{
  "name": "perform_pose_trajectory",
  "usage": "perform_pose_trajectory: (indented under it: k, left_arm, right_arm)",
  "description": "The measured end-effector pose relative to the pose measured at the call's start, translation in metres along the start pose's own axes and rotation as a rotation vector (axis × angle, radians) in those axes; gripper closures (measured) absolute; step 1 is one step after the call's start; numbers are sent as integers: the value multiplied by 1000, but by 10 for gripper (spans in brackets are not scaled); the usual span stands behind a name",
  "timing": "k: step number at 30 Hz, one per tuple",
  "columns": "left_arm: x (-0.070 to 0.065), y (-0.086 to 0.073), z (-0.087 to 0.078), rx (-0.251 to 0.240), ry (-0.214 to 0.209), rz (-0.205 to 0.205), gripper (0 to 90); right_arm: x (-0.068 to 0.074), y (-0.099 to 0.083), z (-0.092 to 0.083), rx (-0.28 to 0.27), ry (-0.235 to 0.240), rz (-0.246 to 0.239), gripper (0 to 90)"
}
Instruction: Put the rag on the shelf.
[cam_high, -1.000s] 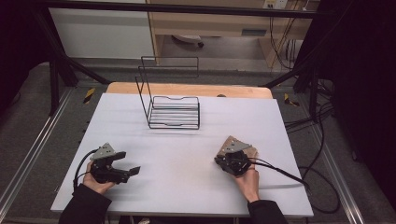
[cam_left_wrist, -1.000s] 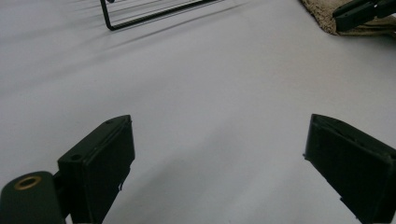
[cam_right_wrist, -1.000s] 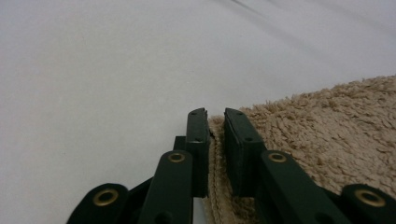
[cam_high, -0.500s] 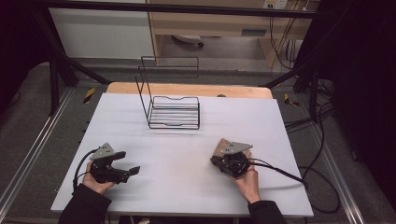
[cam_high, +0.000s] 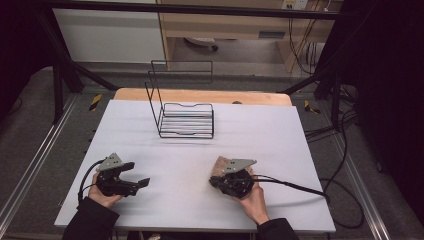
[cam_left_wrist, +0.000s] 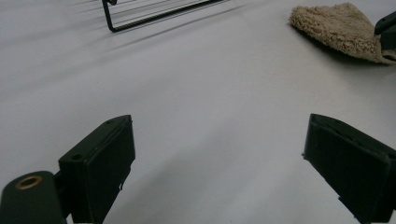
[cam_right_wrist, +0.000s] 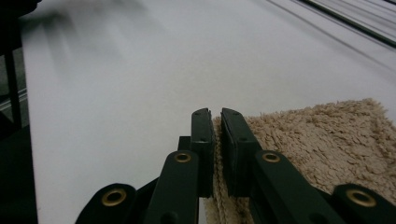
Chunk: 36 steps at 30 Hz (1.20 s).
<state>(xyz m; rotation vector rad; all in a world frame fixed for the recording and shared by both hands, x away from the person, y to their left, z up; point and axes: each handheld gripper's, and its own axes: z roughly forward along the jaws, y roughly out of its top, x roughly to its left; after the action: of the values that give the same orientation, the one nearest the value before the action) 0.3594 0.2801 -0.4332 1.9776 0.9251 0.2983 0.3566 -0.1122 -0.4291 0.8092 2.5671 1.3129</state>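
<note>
A beige fuzzy cloth (cam_right_wrist: 327, 140) lies folded on the white table, and my right gripper (cam_right_wrist: 215, 121) is shut on its edge, a thin layer of pile pinched between the two black jaws. From above, that cloth (cam_high: 220, 165) peeks out just left of the right gripper (cam_high: 216, 181) at the front right of the table. At the front left, my left gripper (cam_high: 142, 181) rests low over the table with its jaws wide open and nothing between them. Its own camera shows the cloth (cam_left_wrist: 338, 30) far off at the upper right.
A black wire rack (cam_high: 182, 112) with a tall back frame stands at the middle back of the white table (cam_high: 250, 130). The rack's front rail (cam_left_wrist: 154, 16) shows in the left gripper view. Cables trail from both grippers toward the table's front and right edges.
My right gripper has slid leftward across the table, dragging the cloth with it. The left gripper has stayed where it was.
</note>
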Motion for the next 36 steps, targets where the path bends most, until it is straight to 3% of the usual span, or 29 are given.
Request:
perform_pose_trajectory:
  k: [6, 10, 17, 19, 25, 36]
  left_arm:
    - [-1, 0, 0, 3, 3, 5, 83]
    - [-1, 1, 0, 7, 7, 10, 83]
    - [-5, 3, 1, 9, 7, 11, 79]
    - [-6, 4, 1, 9, 5, 11, 79]
    - [-10, 7, 5, 9, -2, 7, 78]
    - [-23, 14, 16, 33, -3, 18, 77]
  right_arm:
    - [11, 1, 9, 13, 45, -28, 838]
    - [13, -2, 13, 23, 58, -19, 827]
    - [10, -1, 10, 16, 37, -13, 676]
    - [6, 0, 3, -5, 25, -4, 629]
    - [-21, -8, -26, -55, -51, 92, 501]
    - [-59, -35, -51, -46, -162, 191, 216]
